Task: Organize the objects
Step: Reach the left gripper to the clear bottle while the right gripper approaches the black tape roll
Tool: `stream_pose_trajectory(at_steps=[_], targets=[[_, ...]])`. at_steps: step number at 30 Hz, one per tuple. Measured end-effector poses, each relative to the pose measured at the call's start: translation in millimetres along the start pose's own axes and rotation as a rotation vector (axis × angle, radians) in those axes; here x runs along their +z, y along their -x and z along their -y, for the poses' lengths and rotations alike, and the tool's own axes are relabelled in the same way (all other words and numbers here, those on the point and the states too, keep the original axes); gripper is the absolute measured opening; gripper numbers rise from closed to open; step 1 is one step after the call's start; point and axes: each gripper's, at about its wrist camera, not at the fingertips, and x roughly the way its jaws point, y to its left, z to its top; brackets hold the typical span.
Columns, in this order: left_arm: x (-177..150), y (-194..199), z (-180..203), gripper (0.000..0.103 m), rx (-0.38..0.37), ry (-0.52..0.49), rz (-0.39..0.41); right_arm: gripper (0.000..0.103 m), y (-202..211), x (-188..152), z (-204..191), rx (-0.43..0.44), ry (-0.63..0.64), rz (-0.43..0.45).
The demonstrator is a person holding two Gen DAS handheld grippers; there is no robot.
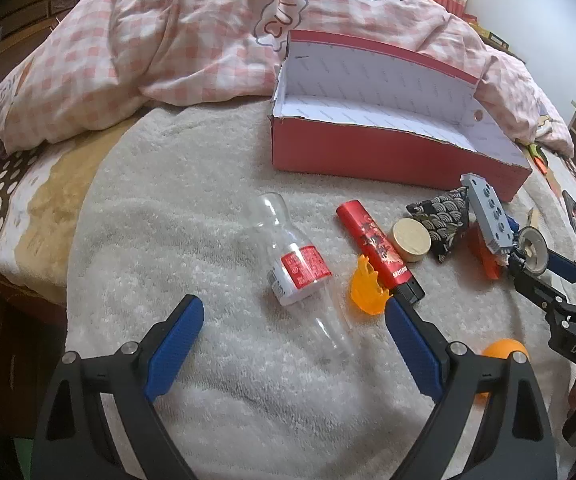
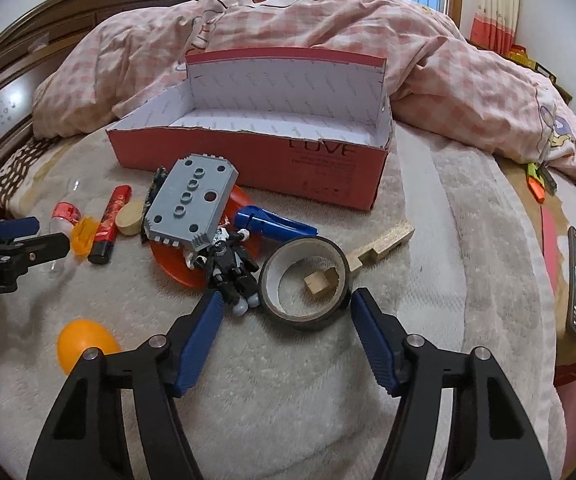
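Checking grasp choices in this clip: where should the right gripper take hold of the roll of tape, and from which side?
The roll of tape lies flat on the blanket, hole upward, with a small wooden block inside. Probably best: the open right gripper comes down from above, straddling the outer ring on its near-right side, clear of the toy figure touching its left edge.

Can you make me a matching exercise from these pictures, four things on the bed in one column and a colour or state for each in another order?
Things:
1. shoe box
2. plastic bottle
3. roll of tape
4. ball

States:
A. orange, beside the left gripper's arm
B. clear, lying on its side
C. red outside, open and empty
D. lying flat with a small wooden block inside its ring

Pairs: 1-C, 2-B, 3-D, 4-A
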Motion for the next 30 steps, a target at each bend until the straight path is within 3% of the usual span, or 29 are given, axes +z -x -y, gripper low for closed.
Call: stream_pose_trajectory(at_steps=[9,22,27,30], targets=[[2,-4,-2,0.092,-0.006,-0.005,-0.008,0.061,13,-2,1,0.029,0.011,0.031],[2,-3,-3,0.091,-0.017,-0.007,-0.013,0.057,14,-11,8,-0.014,0.061,-0.001],[1,-6,1,0.091,-0.005,-0.022,-0.016,0.046,7,-9,11,-0.025,0.073,-0.016],[1,-7,2,0.091,0.003,-0.027,-0.015,0.046,2,-3,8,-0.023,0.1,-0.015]])
